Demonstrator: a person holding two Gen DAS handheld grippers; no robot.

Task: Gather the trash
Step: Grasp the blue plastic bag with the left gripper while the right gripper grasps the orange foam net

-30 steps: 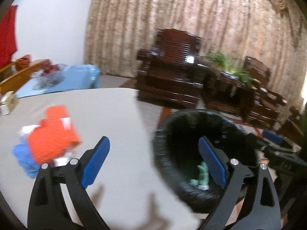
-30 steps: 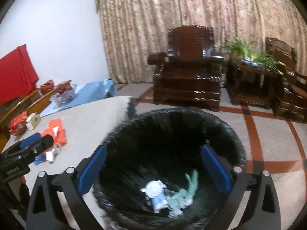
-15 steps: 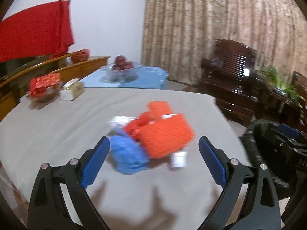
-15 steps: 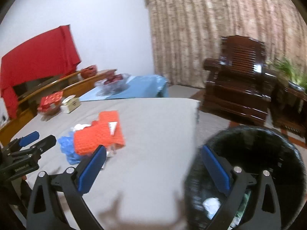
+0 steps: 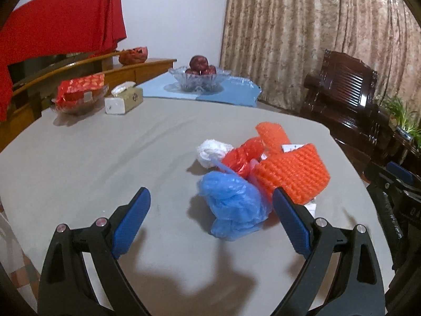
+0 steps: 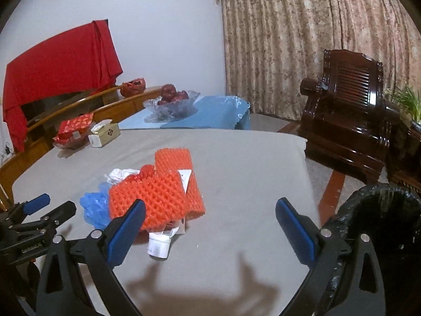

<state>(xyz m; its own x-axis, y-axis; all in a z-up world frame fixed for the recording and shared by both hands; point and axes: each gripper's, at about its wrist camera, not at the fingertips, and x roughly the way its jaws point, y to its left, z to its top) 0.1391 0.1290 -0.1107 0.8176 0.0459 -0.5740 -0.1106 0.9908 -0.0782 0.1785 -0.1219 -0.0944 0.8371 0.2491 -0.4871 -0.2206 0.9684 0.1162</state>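
A heap of trash lies on the grey table (image 5: 92, 163): a crumpled blue plastic bag (image 5: 234, 205), orange foam netting (image 5: 294, 176), a red plastic bag (image 5: 243, 155), a white wad (image 5: 213, 152) and a small white tube (image 6: 159, 245). My left gripper (image 5: 210, 218) hovers open just in front of the blue bag, empty. My right gripper (image 6: 210, 226) is open over the table to the right of the orange netting (image 6: 155, 197), empty. The black-lined trash bin (image 6: 381, 226) stands beside the table's right edge.
At the table's far side sit a tissue box (image 5: 123, 100), a red wrapped package (image 5: 79, 89) and a glass bowl of apples (image 5: 200, 76) on a blue cloth. Dark wooden armchairs (image 6: 350, 110) and a curtain stand behind. A red cloth (image 5: 52, 31) hangs at left.
Both grippers swung left from over the trash bin to face the table and the trash heap. The bin has slid to the right edge of the right wrist view.
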